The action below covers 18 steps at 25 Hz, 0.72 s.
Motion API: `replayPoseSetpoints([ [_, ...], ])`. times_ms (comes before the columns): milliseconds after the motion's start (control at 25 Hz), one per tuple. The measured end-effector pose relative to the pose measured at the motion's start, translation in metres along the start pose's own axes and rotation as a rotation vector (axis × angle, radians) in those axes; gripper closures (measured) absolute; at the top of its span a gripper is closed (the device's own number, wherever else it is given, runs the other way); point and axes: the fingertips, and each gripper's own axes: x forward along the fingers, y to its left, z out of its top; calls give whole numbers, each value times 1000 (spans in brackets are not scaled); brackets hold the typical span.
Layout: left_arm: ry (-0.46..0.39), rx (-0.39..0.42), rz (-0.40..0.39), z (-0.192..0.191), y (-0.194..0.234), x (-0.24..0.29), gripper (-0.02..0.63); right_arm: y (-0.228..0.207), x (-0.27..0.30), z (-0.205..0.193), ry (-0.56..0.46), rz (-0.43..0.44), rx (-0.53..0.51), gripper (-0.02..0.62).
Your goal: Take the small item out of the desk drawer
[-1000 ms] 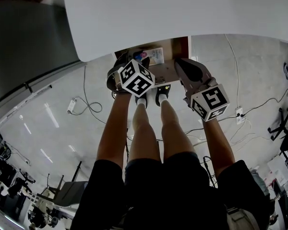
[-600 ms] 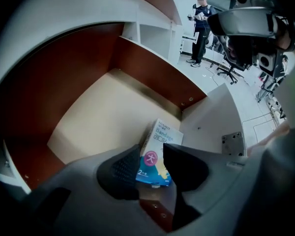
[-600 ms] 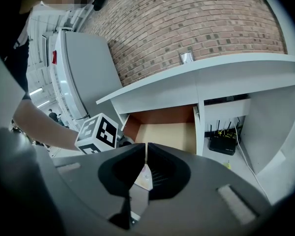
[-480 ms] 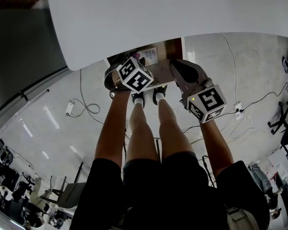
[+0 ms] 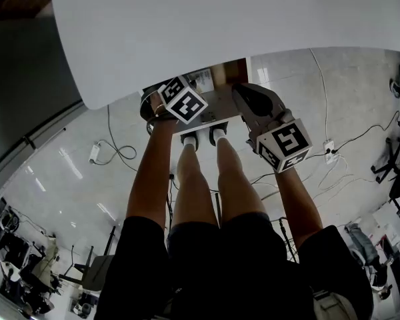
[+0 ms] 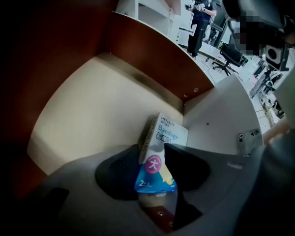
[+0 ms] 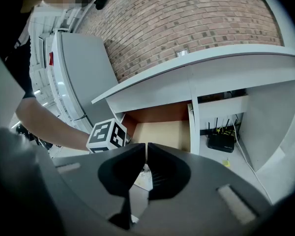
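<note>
Open desk drawer [image 6: 88, 107], bandage box [image 6: 160, 151] inside

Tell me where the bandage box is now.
In the left gripper view the bandage box stands in the open drawer, low and centre, beside the white panel at right, between the jaws of the left claw, which have just been opening.

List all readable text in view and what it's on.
"HYNAUT": upper front of the bandage box in the drawer.
"Bandage": same box, blue print below it.
"大": white on the box's pink circle.
"2": lower left corner; the rest is blurred.
Side-panel print: too small to read.
</note>
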Motion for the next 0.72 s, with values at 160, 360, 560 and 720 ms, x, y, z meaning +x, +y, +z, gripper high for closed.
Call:
replayPoseSetpoints([
  [160,12,11,-9,0,0,2,440,-3,0,-1,5,-1,4,569],
  [360,18,-3,-18,-1,0,5,448,-4,2,-4,13,2,4,568],
  [560,6,3,-19,-3,-5,8,463,-3,4,-7,27,3,-8,566],
  [720,-4,5,-6,-2,-4,2,477,0,6,-10,40,9,-19,565],
])
